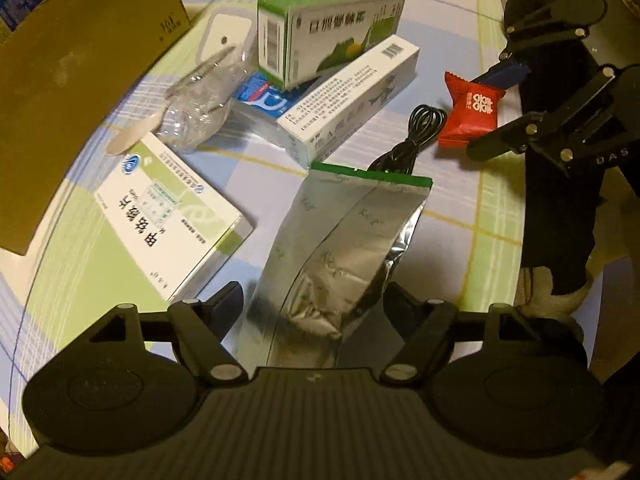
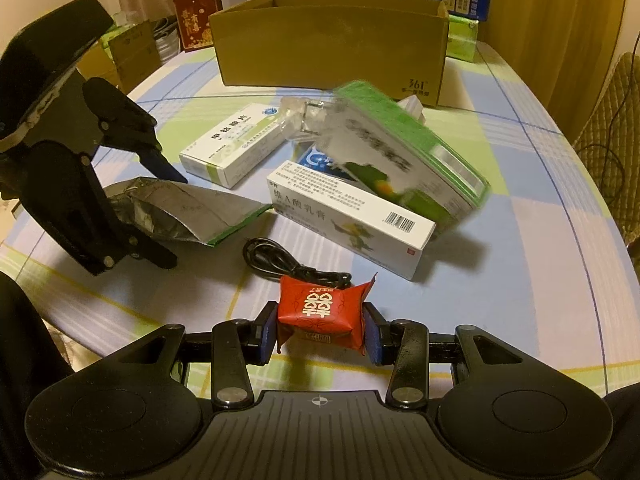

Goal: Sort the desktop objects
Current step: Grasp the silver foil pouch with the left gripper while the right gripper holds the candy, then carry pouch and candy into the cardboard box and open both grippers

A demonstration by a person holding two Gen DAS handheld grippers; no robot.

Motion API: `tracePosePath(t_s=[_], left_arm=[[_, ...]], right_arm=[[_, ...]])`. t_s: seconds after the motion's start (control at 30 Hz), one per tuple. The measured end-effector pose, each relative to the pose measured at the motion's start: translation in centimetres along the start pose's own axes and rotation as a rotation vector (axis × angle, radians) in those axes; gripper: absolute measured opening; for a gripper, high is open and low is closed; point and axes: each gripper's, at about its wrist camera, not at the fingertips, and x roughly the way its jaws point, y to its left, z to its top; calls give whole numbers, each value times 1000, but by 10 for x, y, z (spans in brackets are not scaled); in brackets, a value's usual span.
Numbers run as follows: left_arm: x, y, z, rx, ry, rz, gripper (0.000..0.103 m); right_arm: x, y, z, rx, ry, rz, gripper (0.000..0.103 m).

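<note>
a: where's the red candy packet (image 2: 325, 312)?

b: clamped between the blue pads (image 2: 267, 334) of the right gripper (image 2: 322, 334), held just above the checked tablecloth (image 2: 520, 240) at the near edge. the jaws stand narrow, pressing on both its sides.

a: and the left gripper (image 1: 314, 312)?

b: its jaws stand fairly wide on either side of a silver foil pouch (image 1: 340, 248) with a green top edge. from its own camera the pouch fills the gap; i can't tell whether the pads press on it. in the right view the pouch sits left of the candy, lifted at the gripper end.

a: what lies around?

b: a coiled black cable (image 2: 288, 266) just behind the candy. beyond that a long white ointment box (image 2: 352, 220), with a green and white box (image 2: 404, 156) tilted against its far side, blurred. a blue packet (image 1: 266, 98) peeks from under them. to the left a flat white and green tablet box (image 2: 232, 148), and a crumpled clear plastic bottle (image 1: 200, 108) near it.

a: farther back?

b: an open brown cardboard box (image 2: 332, 48) at the table's far side, with more cartons behind it.
</note>
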Motion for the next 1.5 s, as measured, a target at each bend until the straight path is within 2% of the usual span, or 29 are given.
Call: tracePosePath(t_s=[0.13,0.2,0.23,0.27,0.73,0.9,1.2,1.5], left_arm=[[5,-1,4,-23,25,5,58],[4,-2,5,-43,36,9,49],[3,-2,5,-53,40,16,41],[2,-3,4,-68,43,21,39],[-34,-12,3,-305,21,102,35],[-57,-9,6,-426,-7,115,35],[-100,0,28,-534,-50,211,35],[-124,30,58,-634,-106,255,35]], right_arm=[[-1,-1,0,2,-2,2,40],[-2,-1,0,4,-6,5,40],[-2,-1,0,4,-8,6,40],[-3,-1,0,5,-11,7,40],[-27,-1,7,-2,-83,11,40],[-38,-4,19,-11,-115,13,40],[-52,-12,64,-14,-170,47,40],[-46,-39,131,16,-189,55,40]])
